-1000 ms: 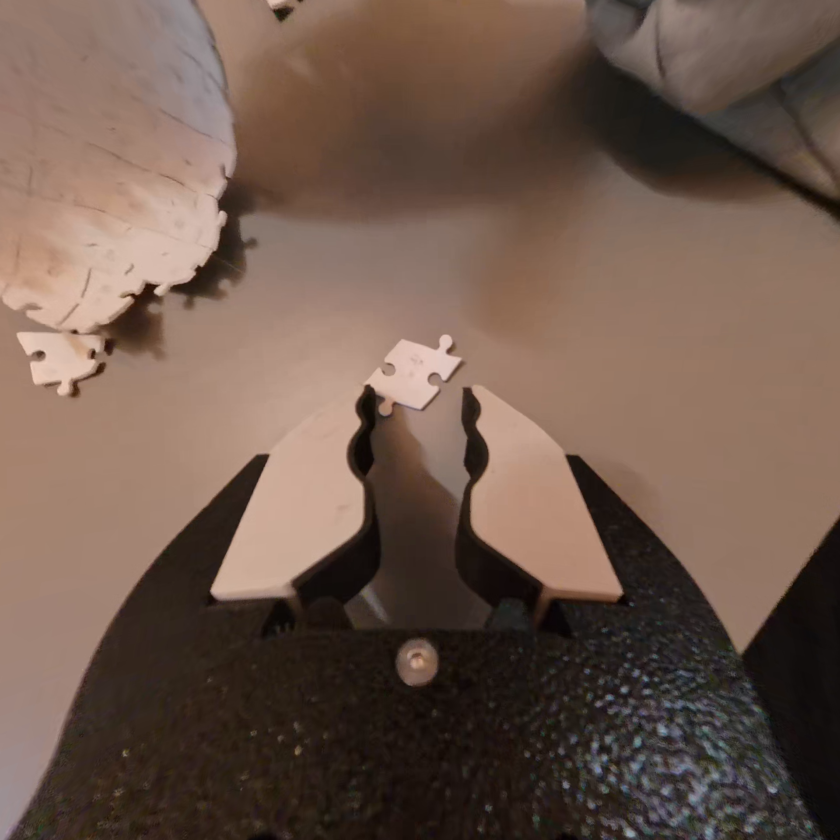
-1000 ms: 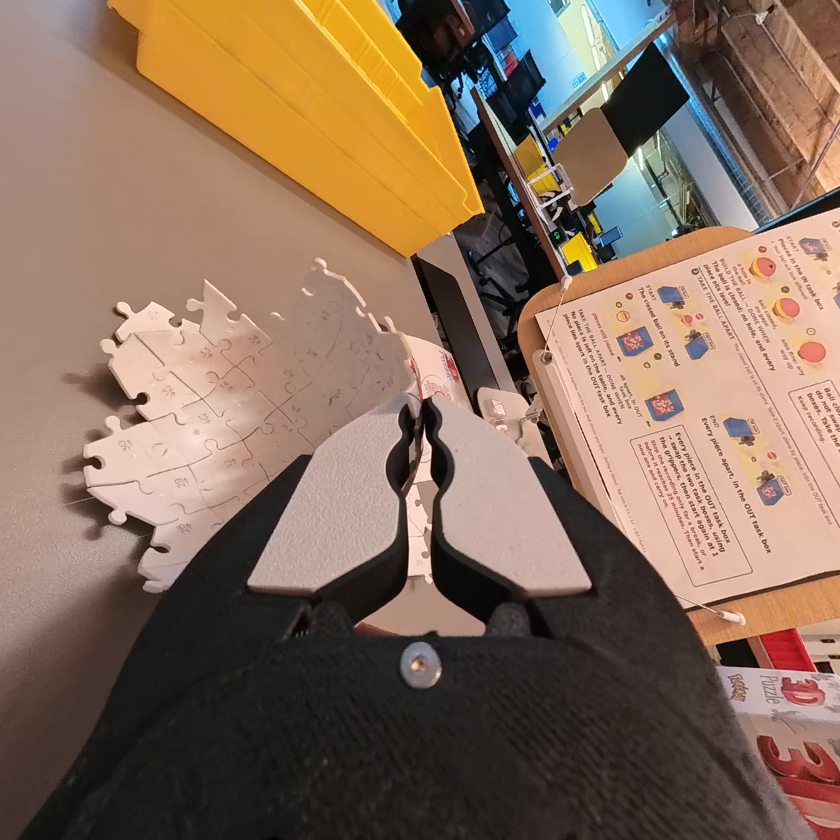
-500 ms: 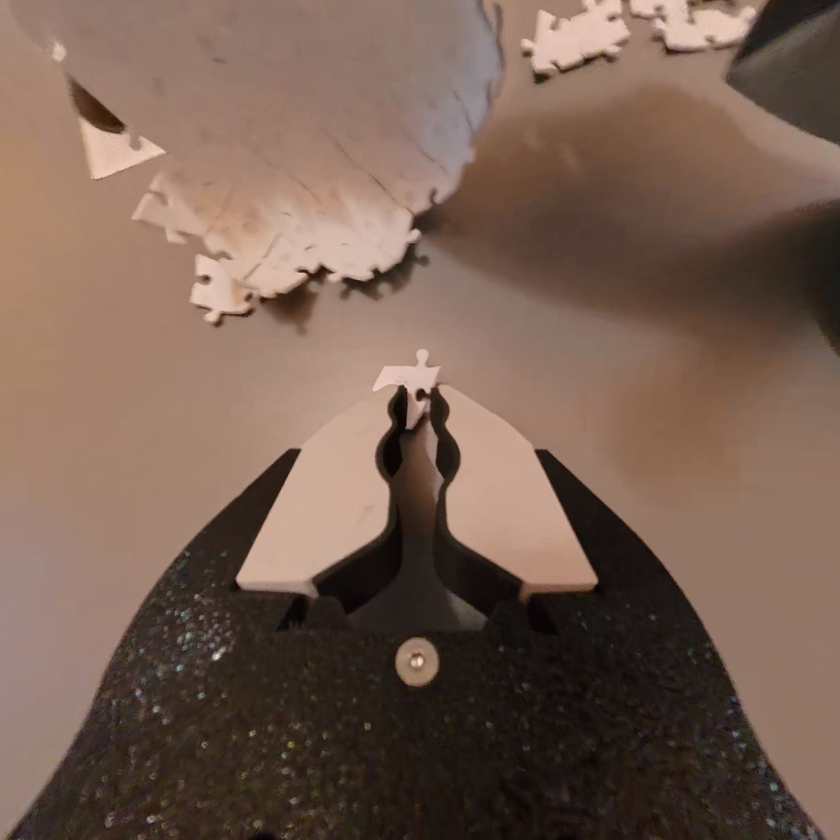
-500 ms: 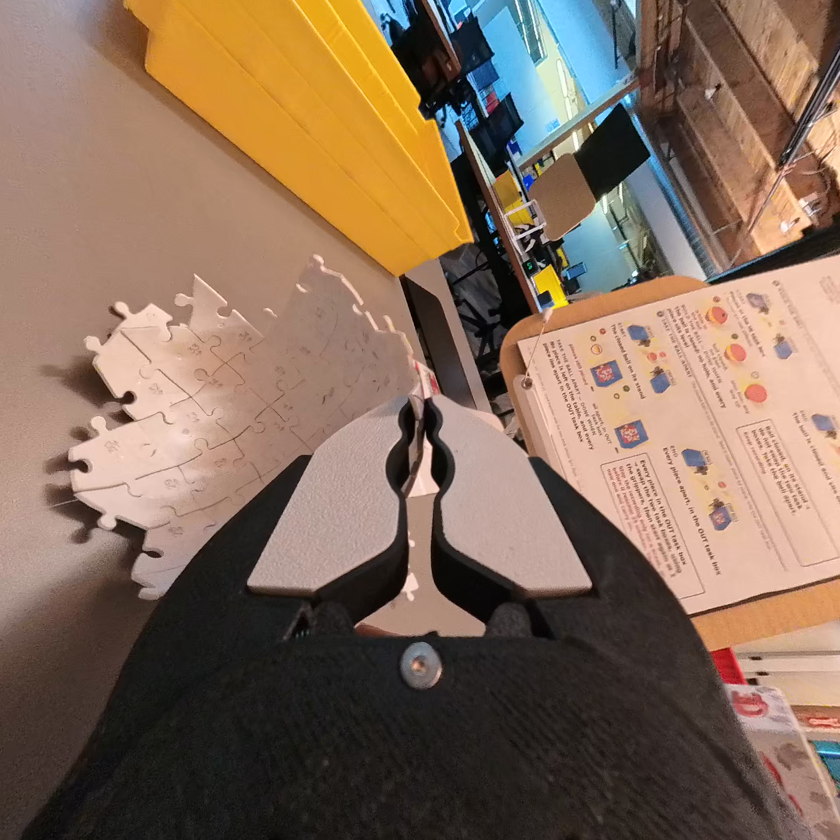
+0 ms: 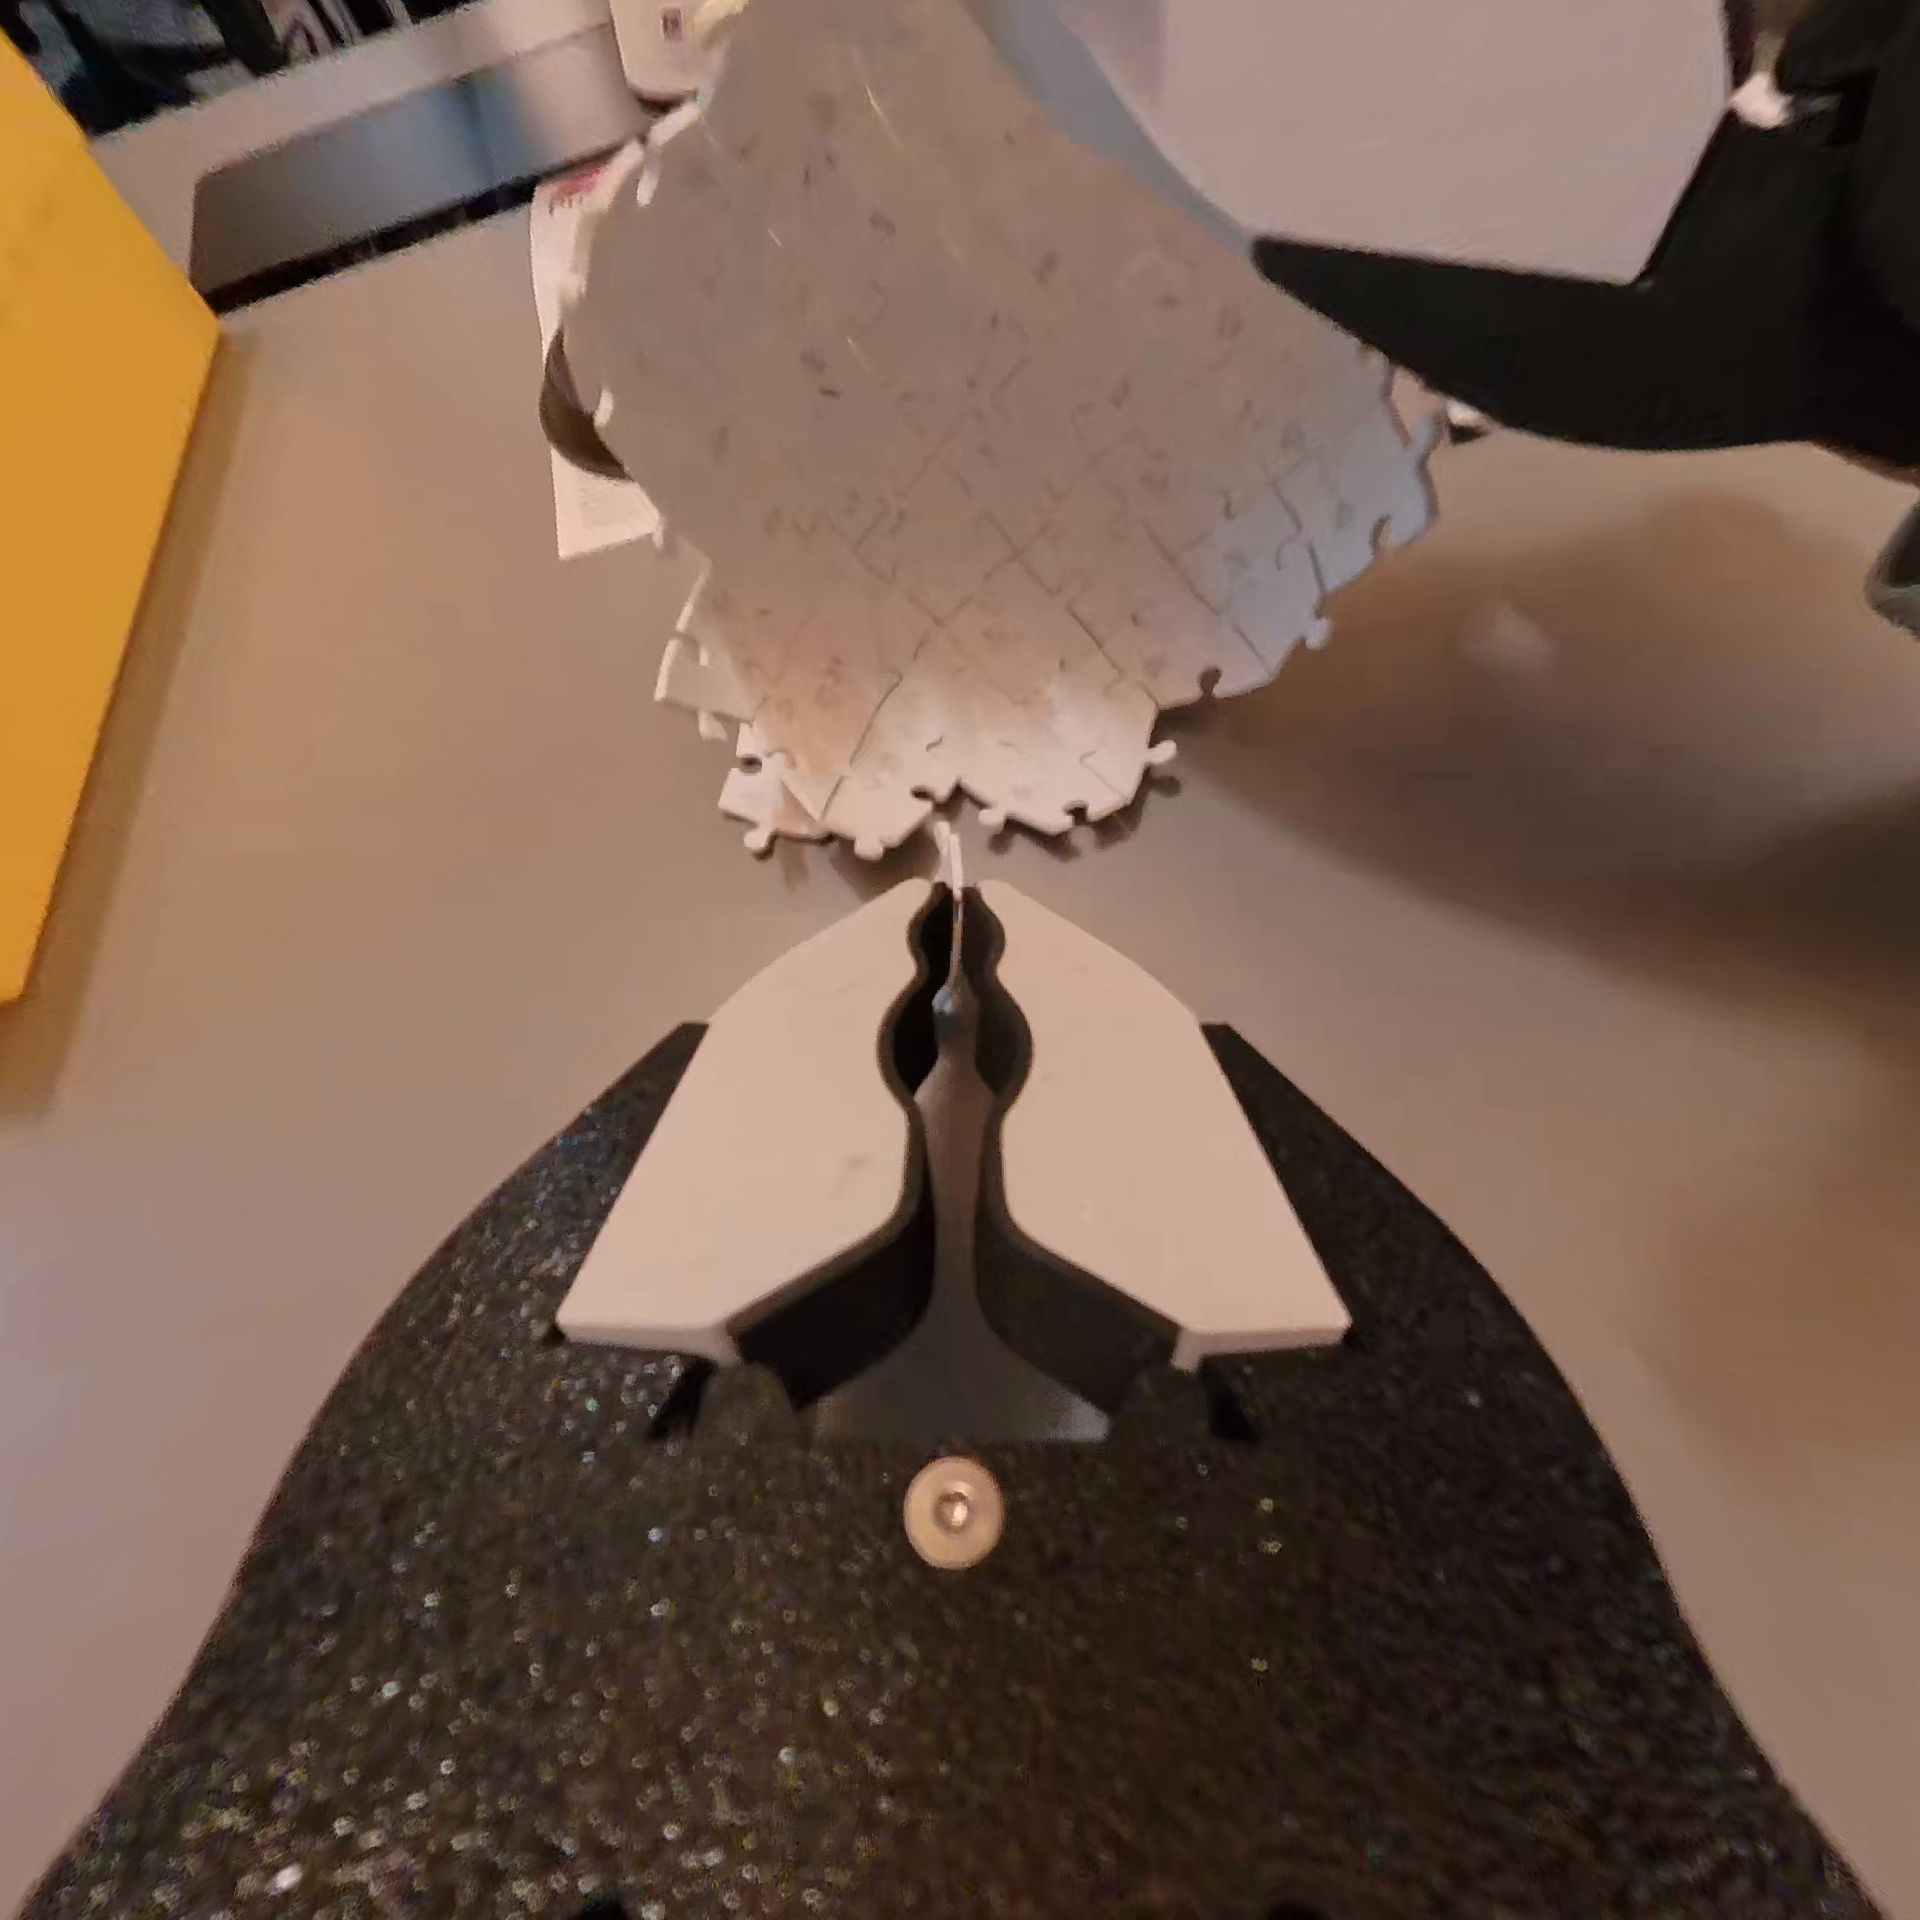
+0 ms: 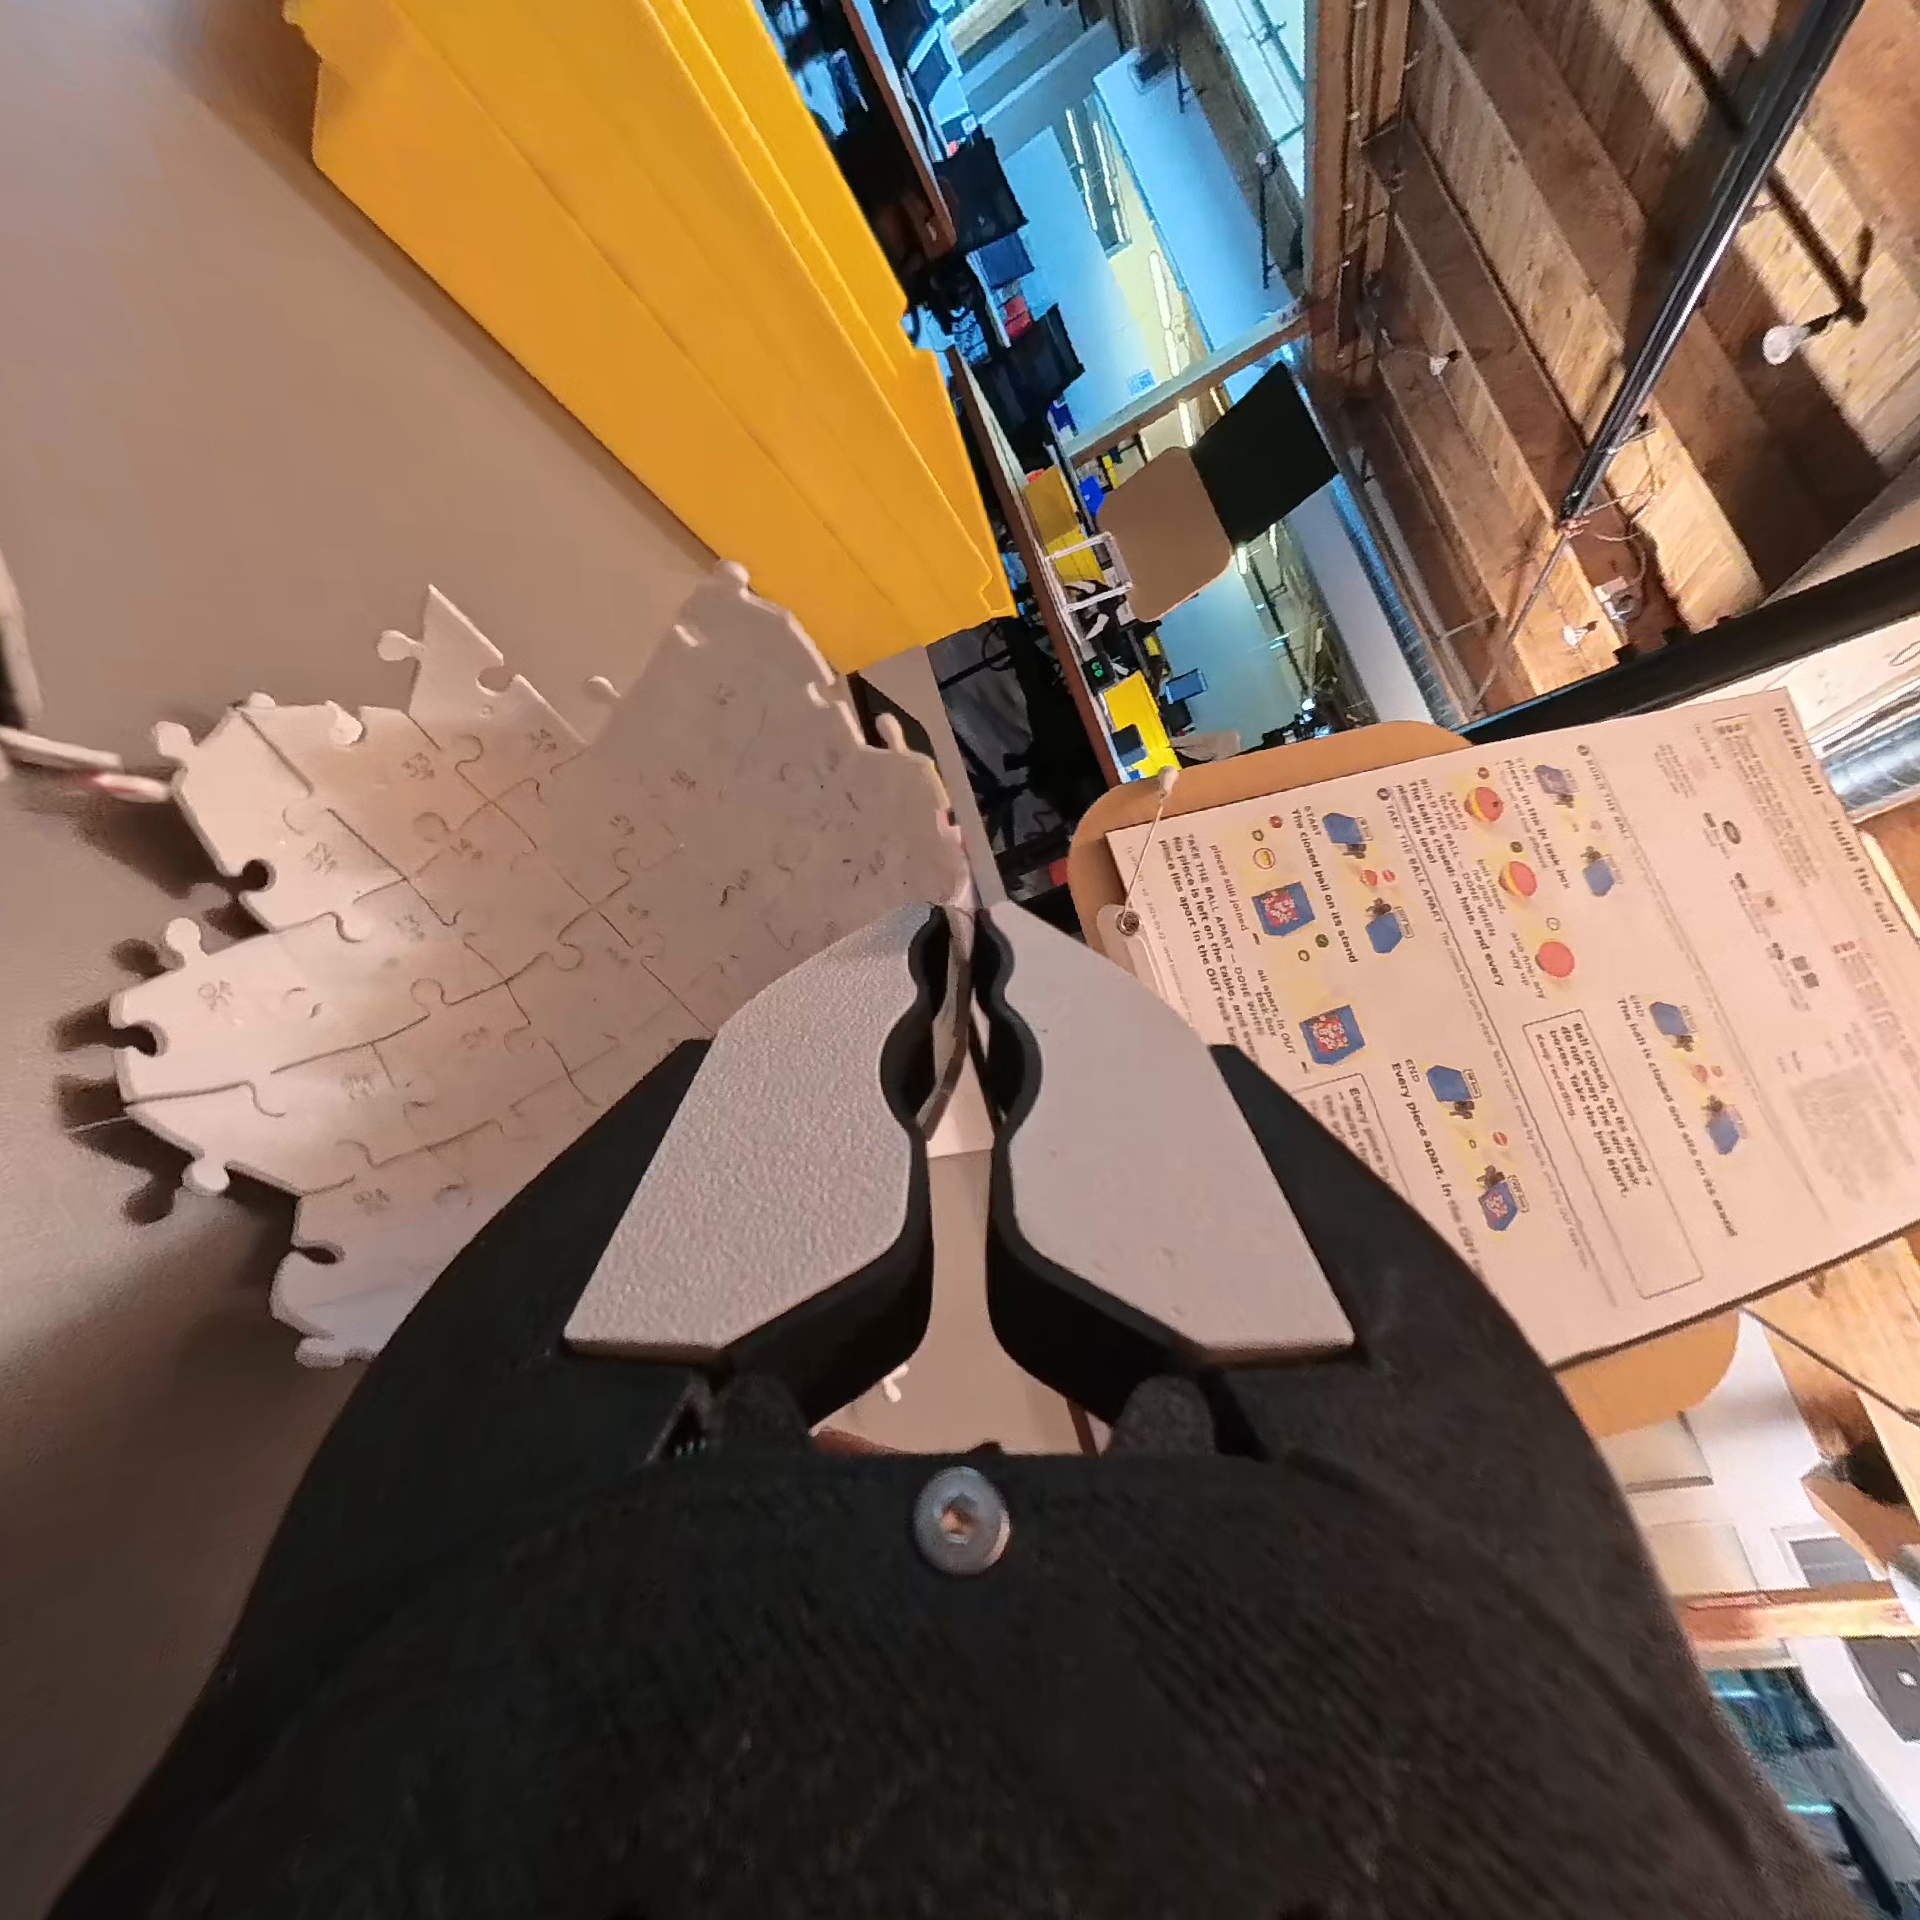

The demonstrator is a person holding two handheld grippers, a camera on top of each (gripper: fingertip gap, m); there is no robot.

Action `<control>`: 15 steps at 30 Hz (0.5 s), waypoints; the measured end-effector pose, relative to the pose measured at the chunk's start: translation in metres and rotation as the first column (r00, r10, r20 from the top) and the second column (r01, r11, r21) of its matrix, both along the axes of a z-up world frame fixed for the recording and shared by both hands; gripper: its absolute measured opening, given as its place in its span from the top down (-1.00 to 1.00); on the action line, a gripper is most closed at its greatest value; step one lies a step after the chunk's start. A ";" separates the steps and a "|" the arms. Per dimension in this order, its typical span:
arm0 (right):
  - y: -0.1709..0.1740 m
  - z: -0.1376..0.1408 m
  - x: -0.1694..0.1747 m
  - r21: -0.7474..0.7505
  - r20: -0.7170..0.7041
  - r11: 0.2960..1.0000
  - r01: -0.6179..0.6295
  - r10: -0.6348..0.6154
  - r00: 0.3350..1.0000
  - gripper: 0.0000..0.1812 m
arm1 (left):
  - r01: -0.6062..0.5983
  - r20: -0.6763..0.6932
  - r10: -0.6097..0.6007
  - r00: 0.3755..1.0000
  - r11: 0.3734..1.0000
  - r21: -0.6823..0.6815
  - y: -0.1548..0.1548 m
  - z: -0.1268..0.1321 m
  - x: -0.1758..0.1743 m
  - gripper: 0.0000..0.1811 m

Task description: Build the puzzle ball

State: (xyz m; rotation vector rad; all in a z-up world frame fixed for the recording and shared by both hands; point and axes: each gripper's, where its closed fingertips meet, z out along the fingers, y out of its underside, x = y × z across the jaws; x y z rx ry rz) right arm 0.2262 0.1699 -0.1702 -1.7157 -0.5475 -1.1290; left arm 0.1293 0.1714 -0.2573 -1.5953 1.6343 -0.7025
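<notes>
The partly built puzzle ball (image 5: 987, 468) is a curved white shell of joined pieces with a jagged edge, held above the grey table. My right gripper (image 6: 971, 920) is shut on the shell's edge (image 6: 468, 935); it also shows as a black body at the upper right of the left wrist view (image 5: 1558, 343). My left gripper (image 5: 954, 902) is shut on a single white puzzle piece (image 5: 949, 862), held edge-on. The piece's tip sits right at the shell's lower jagged edge; whether they touch I cannot tell.
Yellow bins (image 6: 675, 312) stand along the table's far side, and also show at the left edge of the left wrist view (image 5: 62, 520). A printed instruction sheet on a clipboard (image 6: 1507, 987) stands to the right. A paper leaflet (image 5: 582, 499) lies behind the shell. There is about 12 centimeters between the tips of the two grippers.
My left gripper closed on the loose piece on the table, lifted it and brought it up to the shell's lower edge. My right gripper kept its hold on the shell and tilted a little.
</notes>
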 end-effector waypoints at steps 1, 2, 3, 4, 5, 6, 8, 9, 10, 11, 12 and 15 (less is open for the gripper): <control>-0.001 0.001 -0.001 0.005 0.017 1.000 0.003 -0.003 1.000 0.95 | 0.012 0.019 -0.012 1.000 1.000 0.022 -0.001 0.002 0.003 0.99; -0.001 0.001 -0.002 0.009 0.034 1.000 0.006 -0.006 0.999 0.95 | 0.021 0.036 -0.023 0.999 0.998 0.063 0.000 0.005 0.006 0.99; -0.002 0.002 -0.003 0.011 0.053 1.000 0.009 -0.010 0.999 0.95 | 0.038 0.056 -0.045 0.997 0.991 0.126 0.000 0.008 0.009 0.99; -0.002 0.002 -0.005 0.009 0.075 1.000 0.010 -0.011 0.997 0.95 | 0.061 0.083 -0.079 0.993 0.977 0.206 0.000 0.013 0.013 0.99; -0.001 0.003 -0.006 0.008 0.092 1.000 0.009 -0.010 0.996 0.95 | 0.087 0.096 -0.121 0.988 0.950 0.301 0.000 0.015 0.016 0.99; -0.001 0.003 -0.007 0.006 0.099 1.000 0.007 -0.007 0.995 0.95 | 0.122 0.086 -0.169 0.982 0.910 0.396 0.000 0.014 0.018 0.99; -0.002 0.003 -0.007 0.009 0.089 1.000 0.004 -0.005 0.996 0.95 | 0.193 0.050 -0.255 0.966 0.832 0.519 0.000 0.010 0.019 0.99; -0.002 0.003 -0.006 0.008 0.076 1.000 0.006 -0.007 0.997 0.95 | 0.223 0.017 -0.278 0.960 0.805 0.550 0.002 0.005 0.019 0.98; -0.002 0.002 -0.005 0.009 0.070 1.000 0.006 -0.006 0.998 0.95 | 0.257 -0.012 -0.306 0.952 0.779 0.572 0.002 0.000 0.018 0.98; -0.003 0.002 -0.005 0.012 0.063 1.000 -0.003 0.002 0.998 0.95 | 0.279 -0.022 -0.331 0.943 0.757 0.591 0.002 -0.002 0.019 0.98; -0.003 0.002 -0.005 0.015 0.054 1.000 -0.011 0.010 0.998 0.95 | 0.283 -0.027 -0.335 0.942 0.749 0.599 0.003 -0.003 0.019 0.98; -0.003 0.002 -0.004 0.028 0.022 1.000 -0.012 0.012 1.000 0.96 | 0.322 -0.049 -0.364 0.930 0.744 0.586 0.002 -0.005 0.021 0.98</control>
